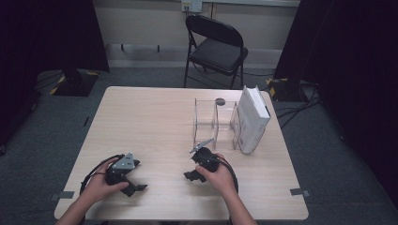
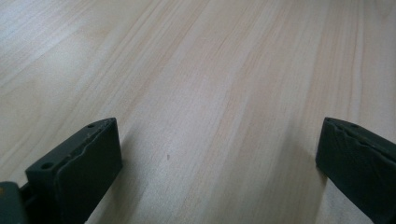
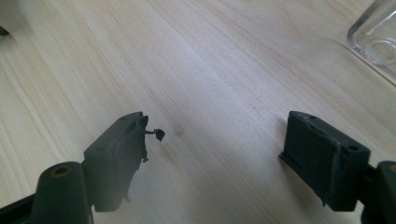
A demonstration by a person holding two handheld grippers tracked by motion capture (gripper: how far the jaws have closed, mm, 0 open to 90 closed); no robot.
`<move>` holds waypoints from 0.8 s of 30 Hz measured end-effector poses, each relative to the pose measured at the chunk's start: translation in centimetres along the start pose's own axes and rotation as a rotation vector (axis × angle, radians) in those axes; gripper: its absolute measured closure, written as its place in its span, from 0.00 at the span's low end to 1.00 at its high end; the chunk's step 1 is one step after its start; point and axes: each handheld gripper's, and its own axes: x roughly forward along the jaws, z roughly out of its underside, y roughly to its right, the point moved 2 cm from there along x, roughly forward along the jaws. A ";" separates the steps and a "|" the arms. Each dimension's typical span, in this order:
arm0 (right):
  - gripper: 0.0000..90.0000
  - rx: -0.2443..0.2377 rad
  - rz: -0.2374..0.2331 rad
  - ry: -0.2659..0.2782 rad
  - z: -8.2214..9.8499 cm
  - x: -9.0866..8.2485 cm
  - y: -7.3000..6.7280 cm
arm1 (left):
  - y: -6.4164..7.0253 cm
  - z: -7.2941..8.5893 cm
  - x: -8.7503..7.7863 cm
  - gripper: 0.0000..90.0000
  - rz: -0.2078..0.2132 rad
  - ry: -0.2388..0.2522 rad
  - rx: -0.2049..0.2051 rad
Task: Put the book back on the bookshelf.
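I have both grippers low over the desk (image 1: pixel 155 117) near its six o'clock edge. The left gripper (image 1: pixel 133 186) sits at about seven o'clock, its jaws spread wide over bare wood. The right gripper (image 1: pixel 193 174) sits near five o'clock, jaws likewise spread with nothing between them. The clear acrylic rack (image 1: pixel 216 123) stands at its one o'clock, a white book (image 1: pixel 253 119) upright against the rack's three o'clock side.

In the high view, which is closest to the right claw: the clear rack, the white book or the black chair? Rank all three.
From the right claw:
1. Clear rack, just beyond it on the table.
2. White book, upright against the rack's far-right side.
3. Black chair, on the floor past the table.
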 end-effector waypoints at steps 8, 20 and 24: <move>0.18 -0.056 0.046 0.026 0.2 0.3 -0.3 | 0.0 0.0 0.0 0.00 0.000 0.000 0.000; 0.16 -0.079 0.103 0.120 1.0 1.0 -0.8 | 0.0 0.0 0.0 0.00 0.000 0.000 0.000; 0.15 -0.069 0.113 0.159 1.2 1.1 -0.9 | 0.0 0.0 0.0 0.00 0.000 0.000 0.000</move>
